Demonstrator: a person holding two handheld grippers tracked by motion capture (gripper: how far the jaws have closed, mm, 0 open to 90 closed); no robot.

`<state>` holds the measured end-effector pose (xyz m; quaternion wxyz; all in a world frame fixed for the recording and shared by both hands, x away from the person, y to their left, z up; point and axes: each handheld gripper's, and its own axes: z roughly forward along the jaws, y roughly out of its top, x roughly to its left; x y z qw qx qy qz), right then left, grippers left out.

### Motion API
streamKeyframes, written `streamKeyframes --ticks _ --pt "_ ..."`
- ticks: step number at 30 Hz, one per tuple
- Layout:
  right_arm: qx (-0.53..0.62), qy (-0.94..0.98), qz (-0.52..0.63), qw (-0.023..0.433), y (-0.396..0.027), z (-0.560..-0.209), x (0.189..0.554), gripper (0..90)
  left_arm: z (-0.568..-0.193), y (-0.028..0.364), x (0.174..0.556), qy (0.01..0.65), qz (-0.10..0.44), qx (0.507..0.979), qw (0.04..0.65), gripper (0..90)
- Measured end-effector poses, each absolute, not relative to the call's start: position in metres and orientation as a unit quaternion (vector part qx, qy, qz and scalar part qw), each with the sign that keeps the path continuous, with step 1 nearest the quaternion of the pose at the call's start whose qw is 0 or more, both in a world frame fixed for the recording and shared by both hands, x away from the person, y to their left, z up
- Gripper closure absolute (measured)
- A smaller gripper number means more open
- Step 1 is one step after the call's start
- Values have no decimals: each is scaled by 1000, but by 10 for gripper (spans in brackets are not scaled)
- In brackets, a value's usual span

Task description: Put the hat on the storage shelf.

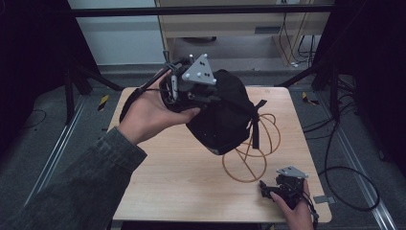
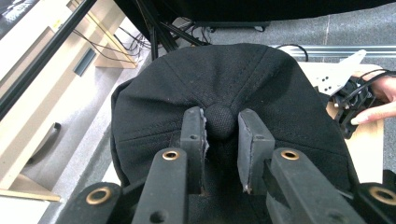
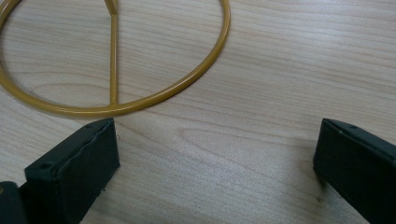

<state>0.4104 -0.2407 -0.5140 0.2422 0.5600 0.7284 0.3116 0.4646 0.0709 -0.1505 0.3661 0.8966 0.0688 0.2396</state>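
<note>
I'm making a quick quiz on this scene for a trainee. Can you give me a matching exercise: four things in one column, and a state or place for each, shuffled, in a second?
Things:
1. black cap
2. yellow wire stand
3. left gripper
4. right gripper

States or places:
A. jaws wide apart, nothing between them, low over the wooden table
B. lies on the table, partly under the cap
C. held up by its top button
D. jaws closed on the cap's top button

Pairs: 1-C, 2-B, 3-D, 4-A
</note>
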Motion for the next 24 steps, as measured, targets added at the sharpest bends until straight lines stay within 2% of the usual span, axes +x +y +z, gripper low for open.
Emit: streamKeyframes --ticks 24 --pt "561 728 313 241 -240 -514 411 3 -137 36 472 56 240 895 372 743"
